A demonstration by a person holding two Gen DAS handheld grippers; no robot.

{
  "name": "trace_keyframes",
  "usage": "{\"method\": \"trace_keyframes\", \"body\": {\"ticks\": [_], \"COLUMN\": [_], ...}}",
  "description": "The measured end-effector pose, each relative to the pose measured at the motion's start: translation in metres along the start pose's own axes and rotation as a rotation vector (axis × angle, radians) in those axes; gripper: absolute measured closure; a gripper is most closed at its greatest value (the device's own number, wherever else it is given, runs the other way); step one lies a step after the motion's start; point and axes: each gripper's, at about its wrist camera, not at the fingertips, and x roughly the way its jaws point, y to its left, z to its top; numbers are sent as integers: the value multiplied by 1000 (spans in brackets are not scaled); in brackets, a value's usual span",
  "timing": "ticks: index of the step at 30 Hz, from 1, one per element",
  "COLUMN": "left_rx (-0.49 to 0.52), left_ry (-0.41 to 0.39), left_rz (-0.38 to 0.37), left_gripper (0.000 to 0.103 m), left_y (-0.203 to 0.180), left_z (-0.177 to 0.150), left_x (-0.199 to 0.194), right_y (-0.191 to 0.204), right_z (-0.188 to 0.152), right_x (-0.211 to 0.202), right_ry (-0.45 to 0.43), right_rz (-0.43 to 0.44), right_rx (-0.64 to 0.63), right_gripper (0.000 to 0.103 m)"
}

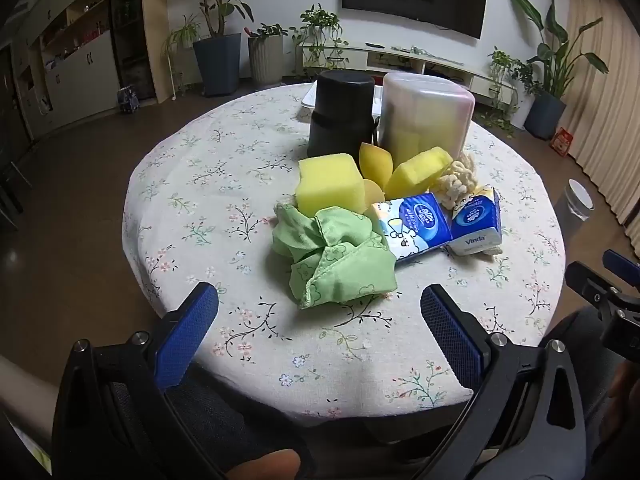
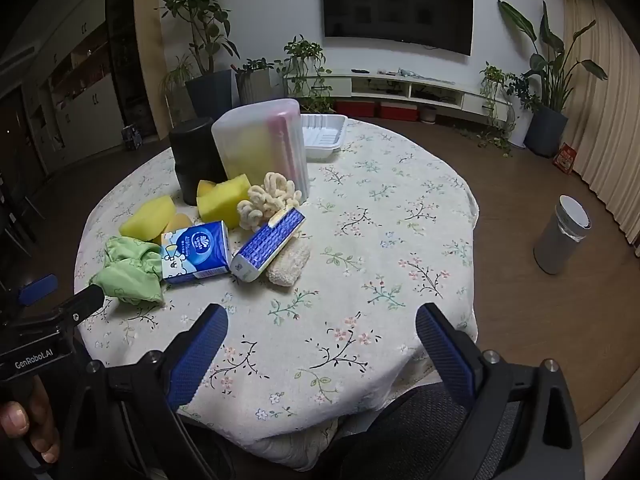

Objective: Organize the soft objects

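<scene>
A round table (image 1: pixel 192 184) draped in a floral cloth stands in a living room with a dark wall-mounted television (image 2: pixel 396 8), potted plants and a grey bin (image 2: pixel 562 236) on the brown floor. A white tray (image 2: pixel 324 136) at the far edge is partly hidden behind a frosted plastic container (image 1: pixel 424 116), whose contents read only as yellow blocks; a black cylinder (image 1: pixel 342 114) stands just beside it. The soft things cluster mid-table: a crumpled green cloth (image 1: pixel 336 256) nearest, yellow sponges (image 1: pixel 330 188) behind it, two blue tissue packs (image 1: pixel 412 226) touching, and a cream knitted piece (image 2: pixel 272 198) by the container. The left gripper (image 1: pixel 320 312) and the right gripper (image 2: pixel 322 328) both hover over the near edge, fingers spread wide, holding nothing.
</scene>
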Motion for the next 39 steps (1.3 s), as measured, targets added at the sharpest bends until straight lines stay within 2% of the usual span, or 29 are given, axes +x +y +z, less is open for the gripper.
{"method": "trace_keyframes", "body": {"ticks": [7,29,39], "left_rx": [11,-2,1], "left_ry": [-10,3,3], "left_rz": [9,-30,-13], "left_gripper": [0,0,0], "left_y": [-1,-1,-1], "left_z": [0,-3,-2], "left_x": [0,2,4], "right_y": [0,1,0], "right_z": [0,0,0], "right_x": [0,0,0], "right_ry": [2,3,3], "right_rz": [-1,-1,-1], "right_rx": [0,0,-1], "right_gripper": [6,6,6]}}
